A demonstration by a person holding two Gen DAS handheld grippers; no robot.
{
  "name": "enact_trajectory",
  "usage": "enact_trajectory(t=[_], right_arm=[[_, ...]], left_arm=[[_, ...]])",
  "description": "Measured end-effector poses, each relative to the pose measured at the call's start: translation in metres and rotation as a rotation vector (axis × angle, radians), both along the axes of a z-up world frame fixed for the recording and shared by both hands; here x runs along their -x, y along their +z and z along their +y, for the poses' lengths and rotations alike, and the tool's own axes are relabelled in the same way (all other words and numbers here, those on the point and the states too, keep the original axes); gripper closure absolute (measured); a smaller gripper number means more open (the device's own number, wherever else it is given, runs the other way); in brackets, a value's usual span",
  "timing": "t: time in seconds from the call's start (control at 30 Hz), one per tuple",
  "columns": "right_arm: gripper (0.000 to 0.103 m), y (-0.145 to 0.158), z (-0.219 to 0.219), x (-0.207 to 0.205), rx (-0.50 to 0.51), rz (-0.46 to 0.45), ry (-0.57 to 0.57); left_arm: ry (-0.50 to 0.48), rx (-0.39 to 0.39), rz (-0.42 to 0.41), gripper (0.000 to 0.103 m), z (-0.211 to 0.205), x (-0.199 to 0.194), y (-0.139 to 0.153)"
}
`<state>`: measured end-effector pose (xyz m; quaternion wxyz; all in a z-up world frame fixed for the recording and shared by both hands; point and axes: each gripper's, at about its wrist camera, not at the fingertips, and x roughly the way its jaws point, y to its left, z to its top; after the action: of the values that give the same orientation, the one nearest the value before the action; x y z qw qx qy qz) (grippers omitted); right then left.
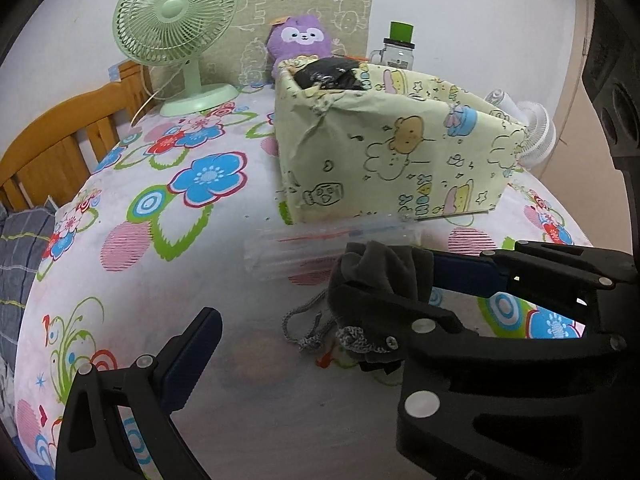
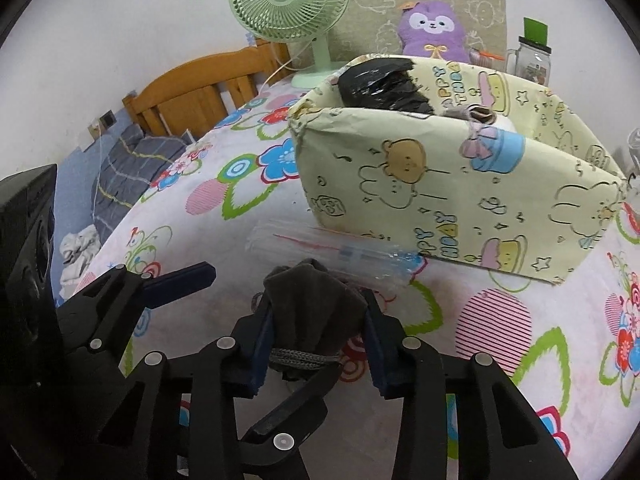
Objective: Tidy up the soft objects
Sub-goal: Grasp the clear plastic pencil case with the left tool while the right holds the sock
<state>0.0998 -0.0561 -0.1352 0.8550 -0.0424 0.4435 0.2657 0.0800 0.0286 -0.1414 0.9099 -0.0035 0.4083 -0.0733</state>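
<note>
My right gripper (image 2: 316, 336) is shut on a grey drawstring pouch (image 2: 312, 304), held above the flowered tablecloth (image 2: 208, 208). In the left wrist view the same pouch (image 1: 376, 276) hangs in the right gripper's fingers (image 1: 460, 276), its cord (image 1: 304, 328) dangling. My left gripper (image 1: 320, 344) is open and empty beside the pouch. The yellow-green cartoon-print box (image 1: 400, 152) stands just behind, holding a black bundle (image 1: 332, 74); it shows in the right wrist view too (image 2: 440, 184). A clear zip bag (image 1: 328, 248) lies in front of the box.
A green desk fan (image 1: 176, 28) and a purple plush (image 1: 300, 38) stand at the back by the wall. A glass jar with a green lid (image 1: 398, 50) is behind the box. A wooden bed frame (image 1: 60, 140) lies to the left.
</note>
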Motion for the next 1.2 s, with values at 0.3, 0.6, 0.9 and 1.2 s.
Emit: enact_trajectory(t=[0.3, 0.6, 0.9, 1.2], right_arm=[[0.062, 0.010, -0.025, 0.001, 0.001, -0.030, -0.052], [0.063, 0.017, -0.051, -0.002, -0.008, -0.056, -0.129], [0.063, 0.017, -0.058, -0.008, 0.025, -0.077, -0.186], [0.063, 0.012, -0.073, -0.020, 0.076, -0.084, -0.286]], left_arm=[[-0.037, -0.002, -0.019, 0.000, -0.026, -0.003, 0.010], [-0.063, -0.010, -0.033, 0.000, -0.045, -0.009, 0.015], [-0.058, -0.046, -0.045, 0.000, -0.050, -0.010, 0.016], [0.036, -0.055, -0.016, 0.000, -0.031, -0.024, 0.007]])
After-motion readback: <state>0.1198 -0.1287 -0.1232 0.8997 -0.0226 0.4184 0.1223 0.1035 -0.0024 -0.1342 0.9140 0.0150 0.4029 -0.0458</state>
